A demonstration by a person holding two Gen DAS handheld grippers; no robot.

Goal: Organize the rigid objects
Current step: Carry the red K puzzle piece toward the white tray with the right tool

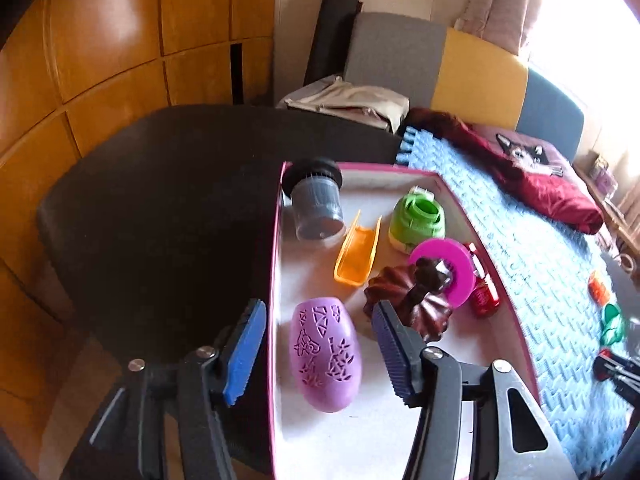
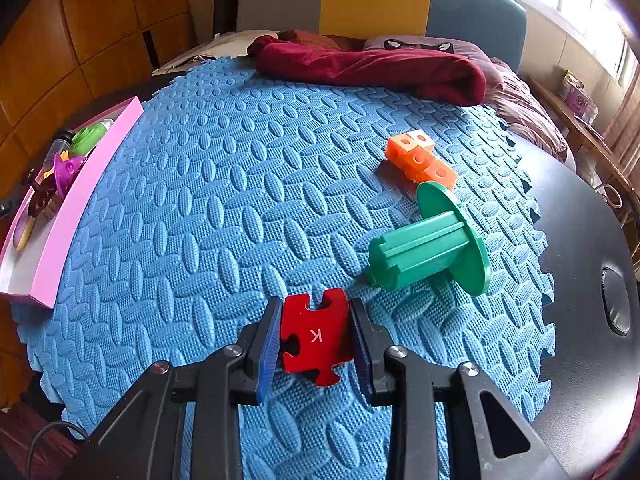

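Jaws of the left gripper stand apart over the pink tray, its pads clear of the purple egg that lies on the tray floor between them. Just beyond its right finger sits a brown fluted piece, with an orange trough, a green cap, a pink ring and a grey jar farther ahead. The right gripper is clamped on a red puzzle piece above the blue mat. Ahead to its right lie a green spool and, beyond that, orange cubes.
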